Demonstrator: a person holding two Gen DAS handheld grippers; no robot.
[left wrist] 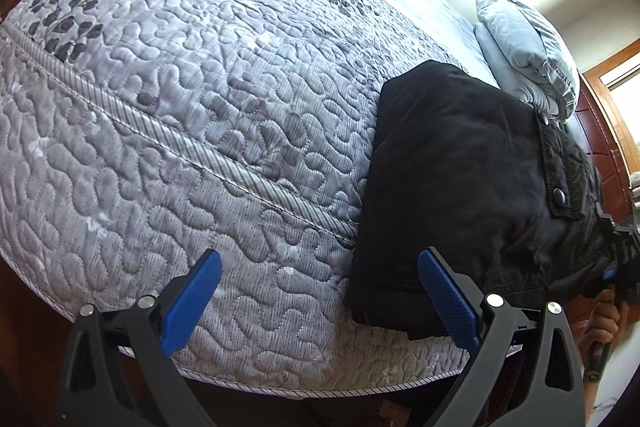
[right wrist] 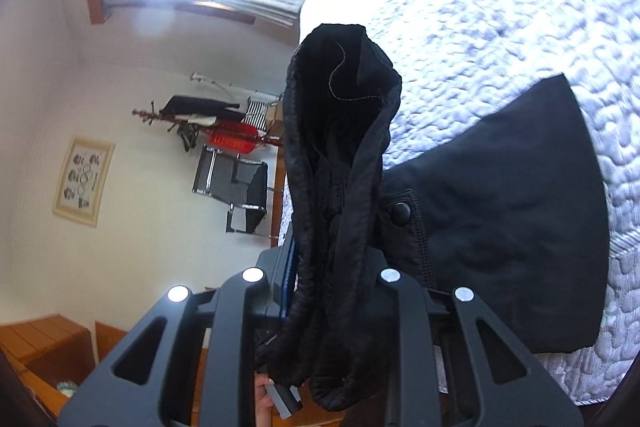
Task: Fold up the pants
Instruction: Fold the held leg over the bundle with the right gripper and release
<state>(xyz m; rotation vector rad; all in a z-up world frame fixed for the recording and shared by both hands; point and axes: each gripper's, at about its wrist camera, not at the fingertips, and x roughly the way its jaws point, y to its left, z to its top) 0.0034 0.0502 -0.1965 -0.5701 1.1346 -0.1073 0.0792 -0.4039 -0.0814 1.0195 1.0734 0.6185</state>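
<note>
Only the right wrist view shows the right gripper clamped on a bunched, lifted end of the black pants, a snap flap beside it. The left wrist view shows the left gripper spread wide, holding nothing, above the bed's near edge. The folded pants lie at the right near edge; the quilted grey bedspread stretches bare to the left, a pillow beyond.

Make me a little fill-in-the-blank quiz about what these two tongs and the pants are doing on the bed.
The pants are coloured ____.
They lie on a quilted ____.
The left tongs are ____, gripping nothing.
The right tongs are shut on the ____.

Missing words: black; bed; open; pants
</note>
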